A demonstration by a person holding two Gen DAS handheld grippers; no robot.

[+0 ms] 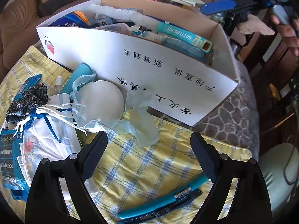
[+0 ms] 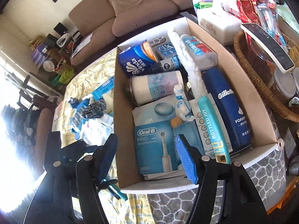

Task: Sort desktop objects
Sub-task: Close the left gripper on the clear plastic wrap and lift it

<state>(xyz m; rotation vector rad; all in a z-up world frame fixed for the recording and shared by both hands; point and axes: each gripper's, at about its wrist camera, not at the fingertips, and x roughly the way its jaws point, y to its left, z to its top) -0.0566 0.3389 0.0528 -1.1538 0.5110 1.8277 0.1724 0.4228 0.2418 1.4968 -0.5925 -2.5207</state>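
Note:
A white cardboard box [image 1: 168, 78] with printed characters stands on the table; it also shows in the right wrist view [image 2: 265, 115], filled with toiletries: an Oral-B box [image 2: 155, 147], a Gillette can [image 2: 228, 108], a teal brush [image 2: 211, 125], a tissue pack [image 2: 136, 57]. My left gripper [image 1: 149, 140] is open and empty over the yellow checked cloth [image 1: 142, 169], just short of a round white puff with pale ribbon [image 1: 101, 100]. A teal hair clip [image 1: 164, 199] lies between its fingers. My right gripper [image 2: 147, 151] is open and empty above the box's near edge.
A drawstring pouch [image 1: 46, 136], a dark scrunchie [image 1: 28, 97] and blue packets [image 1: 9, 158] lie left of the puff. A wicker basket [image 2: 248, 71] with jars stands right of the box. Snack packs [image 2: 241, 1] crowd the far side. A sofa [image 2: 134, 7] is behind.

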